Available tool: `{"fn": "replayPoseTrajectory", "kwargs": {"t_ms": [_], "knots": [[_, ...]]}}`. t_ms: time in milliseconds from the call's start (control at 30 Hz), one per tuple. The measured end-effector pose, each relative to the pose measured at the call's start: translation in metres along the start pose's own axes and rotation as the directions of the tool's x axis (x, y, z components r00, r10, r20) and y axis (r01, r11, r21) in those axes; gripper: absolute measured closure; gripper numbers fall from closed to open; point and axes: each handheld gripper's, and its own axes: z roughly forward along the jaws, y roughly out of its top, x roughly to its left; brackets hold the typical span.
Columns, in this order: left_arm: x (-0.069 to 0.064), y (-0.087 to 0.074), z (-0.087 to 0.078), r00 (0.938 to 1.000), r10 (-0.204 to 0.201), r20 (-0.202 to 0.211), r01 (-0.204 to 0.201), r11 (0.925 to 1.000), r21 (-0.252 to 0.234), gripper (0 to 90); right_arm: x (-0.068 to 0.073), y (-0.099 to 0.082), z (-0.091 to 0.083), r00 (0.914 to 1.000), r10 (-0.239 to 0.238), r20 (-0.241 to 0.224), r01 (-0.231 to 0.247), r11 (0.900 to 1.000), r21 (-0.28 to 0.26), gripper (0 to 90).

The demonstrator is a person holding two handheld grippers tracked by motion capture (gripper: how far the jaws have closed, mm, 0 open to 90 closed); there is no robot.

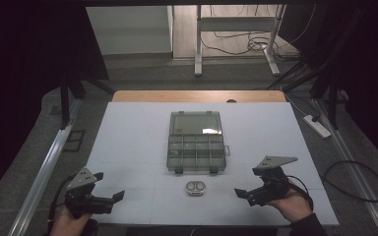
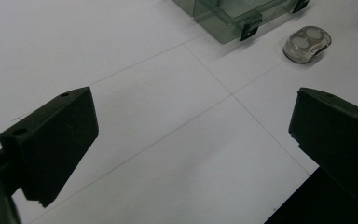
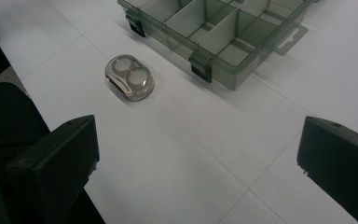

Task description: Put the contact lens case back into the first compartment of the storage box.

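A white table (image 1: 128, 147) with a wooden far edge (image 1: 197, 96) stands on grey floor (image 1: 142, 73). At twelve o'clock a white frame's legs (image 1: 198, 54) rise among cables (image 1: 246, 44). A power strip (image 1: 317, 125) lies at two o'clock. Dark curtains (image 1: 24, 73) flank both sides; light is dim.

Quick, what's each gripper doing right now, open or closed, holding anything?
Left gripper: open, holding nothing, above the table.
Right gripper: open, holding nothing, near the small clear case.

- Probably a lab or recording studio, dimly lit.
- White paper-covered wooden table (image 1: 128, 147) ringed by black curtains (image 1: 24, 73).
- Loose black cables (image 1: 246, 44) and white power strip (image 1: 317, 126) on grey floor.
- White metal desk frame (image 1: 236, 29) behind.
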Motion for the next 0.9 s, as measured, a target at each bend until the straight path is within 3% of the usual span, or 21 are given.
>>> {"fn": "replayPoseTrajectory", "kwargs": {"t_ms": [533, 900], "knots": [[0.0, 0.0, 0.0, 1.0, -0.003, 0.003, 0.003, 1.0, -0.001, 0.9, 0.006, 0.013, 0.024, 0.9992, -0.029, -0.028, 0.03, 0.9982, 0.052, 0.0], [0.001, 0.0, 0.0, 1.0, -0.006, 0.004, 0.006, 1.0, -0.001, 0.8, 0.013, 0.022, 0.039, 0.9954, -0.087, -0.04, 0.09, 0.9915, 0.094, 0.0]]}}
